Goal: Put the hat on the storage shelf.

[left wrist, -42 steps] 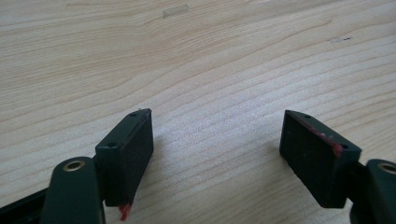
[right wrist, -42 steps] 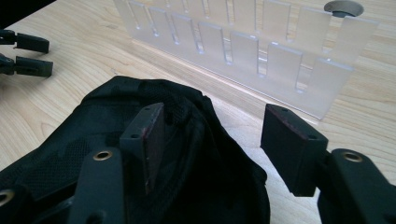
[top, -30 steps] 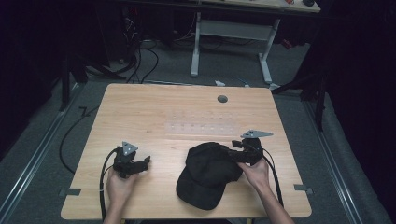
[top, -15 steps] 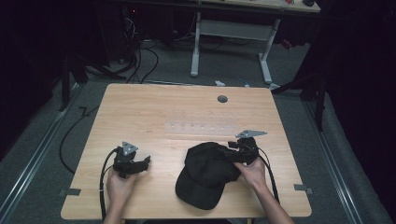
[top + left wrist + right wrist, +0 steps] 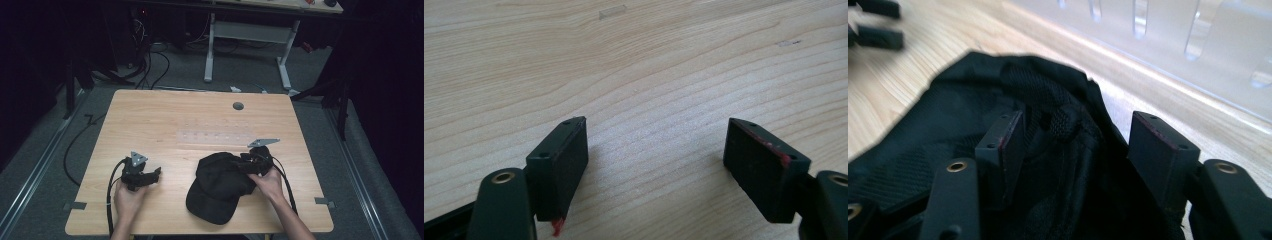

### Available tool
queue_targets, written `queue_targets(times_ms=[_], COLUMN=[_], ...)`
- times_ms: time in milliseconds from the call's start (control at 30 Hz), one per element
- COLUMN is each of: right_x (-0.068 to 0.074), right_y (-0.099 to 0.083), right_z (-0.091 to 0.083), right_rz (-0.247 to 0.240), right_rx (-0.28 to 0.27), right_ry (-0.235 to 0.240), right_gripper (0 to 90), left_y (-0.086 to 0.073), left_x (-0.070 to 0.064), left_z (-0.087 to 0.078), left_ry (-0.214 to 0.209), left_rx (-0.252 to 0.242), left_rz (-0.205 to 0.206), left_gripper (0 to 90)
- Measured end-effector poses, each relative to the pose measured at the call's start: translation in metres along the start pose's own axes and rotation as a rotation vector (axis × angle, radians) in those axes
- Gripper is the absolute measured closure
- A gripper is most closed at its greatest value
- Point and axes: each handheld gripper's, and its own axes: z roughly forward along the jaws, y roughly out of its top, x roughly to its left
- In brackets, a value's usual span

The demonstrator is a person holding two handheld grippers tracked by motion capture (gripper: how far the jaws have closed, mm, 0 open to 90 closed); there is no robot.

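Right gripper set to grip the cap

The black cap (image 5: 220, 185) lies at the table's (image 5: 165, 120) 5 o'clock; the right gripper (image 5: 1078, 145) straddles its mesh crown, jaws spread, likely about to pinch. The left gripper (image 5: 656, 165) rests spread at 8 o'clock.

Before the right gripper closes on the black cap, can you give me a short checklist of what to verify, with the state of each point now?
1. Right gripper open: ok, jaws stand apart.
2. Cap fabric between its jaws: ok, mesh and a fold of the crown lie in the gap.
3. Fabric deep enough for a firm hold: cannot tell.
4. Left gripper free: ok, open over bare table, apart from the cap.
5. Clear plastic rack out of the way: ok, it lies beyond the cap.
6. Cap fully on the table: ok, the brim is near the front edge but inside it.
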Motion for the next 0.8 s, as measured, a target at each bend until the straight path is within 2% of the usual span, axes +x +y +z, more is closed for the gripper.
queue_targets(times_ms=[100,267,367,467,700,800], right_x=[-0.0027,-0.0045,-0.0066,-0.0083,-0.0061,-0.0045], right_y=[-0.0010,-0.0029,-0.0040,-0.0056,-0.0080,-0.0078], right_z=[0.0052,0.0112,0.0116,0.0105,0.0054,0.0030], right_rz=[-0.003,-0.015,-0.008,-0.009,-0.027,-0.020], right_rx=[0.025,0.053,0.050,0.039,-0.011,-0.015], right_ry=[0.010,0.049,0.065,0.078,0.074,0.077], right_gripper=[45.1,61.3,64.9,72.4,76.2,76.7], left_y=[0.0000,0.0000,0.0000,0.0000,0.0000,0.0000], left_x=[0.0001,0.0000,0.0000,0.0000,-0.0001,-0.0001], left_z=[0.0001,0.0001,0.0001,0.0001,0.0001,0.0001], left_ry=[0.003,0.003,0.003,0.003,0.003,0.004], left_rx=[-0.001,-0.001,-0.001,-0.001,0.000,0.000], left_rz=[0.000,0.000,0.000,0.000,0.000,0.000], left_gripper=[26.0,26.0,26.0,26.0,26.0,26.0])
